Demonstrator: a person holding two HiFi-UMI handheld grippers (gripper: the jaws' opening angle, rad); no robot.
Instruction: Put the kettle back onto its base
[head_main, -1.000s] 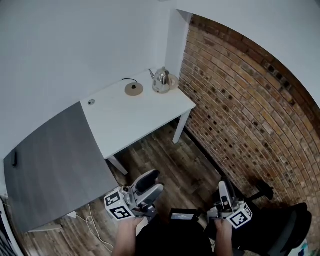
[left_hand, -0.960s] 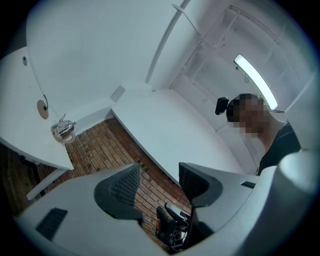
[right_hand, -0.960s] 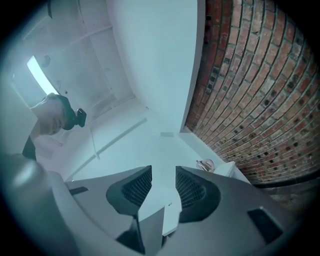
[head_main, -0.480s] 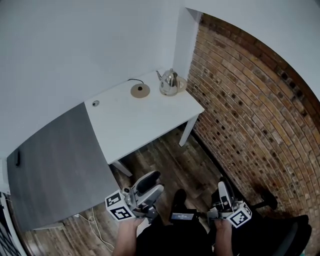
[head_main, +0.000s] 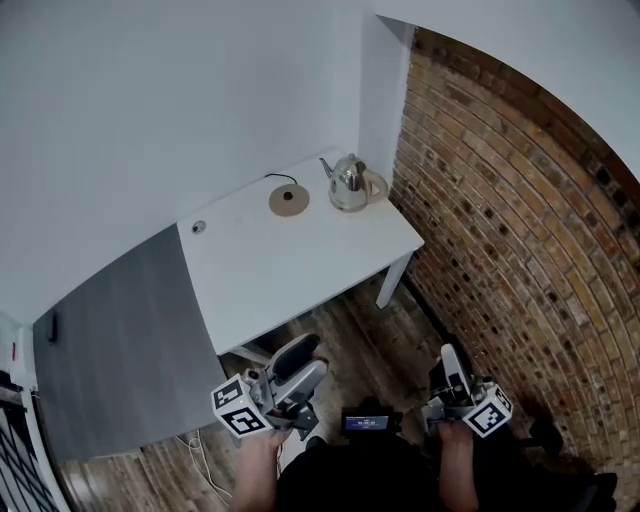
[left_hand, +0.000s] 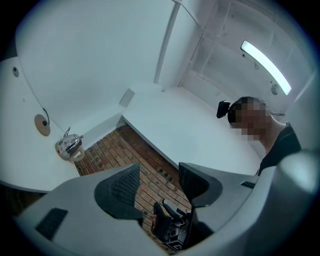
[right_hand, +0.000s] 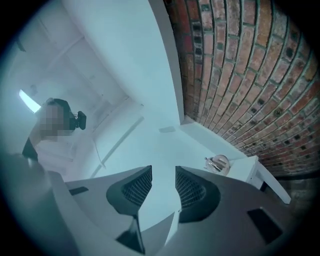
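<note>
Head view: the kettle stands at the white table's far corner, just beside its round base, well beyond the left gripper and right gripper.

Left gripper view: jaws spread, nothing between them.

Right gripper view: jaws likewise apart and empty. Best step closer before reaching for the handle.

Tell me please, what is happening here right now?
A person is some way from the white table, holding a left gripper and a right gripper, both with jaws apart and empty. The kettle stands on the table near the brick wall, beside its round base, not on it. Nothing is grasped yet.
</note>
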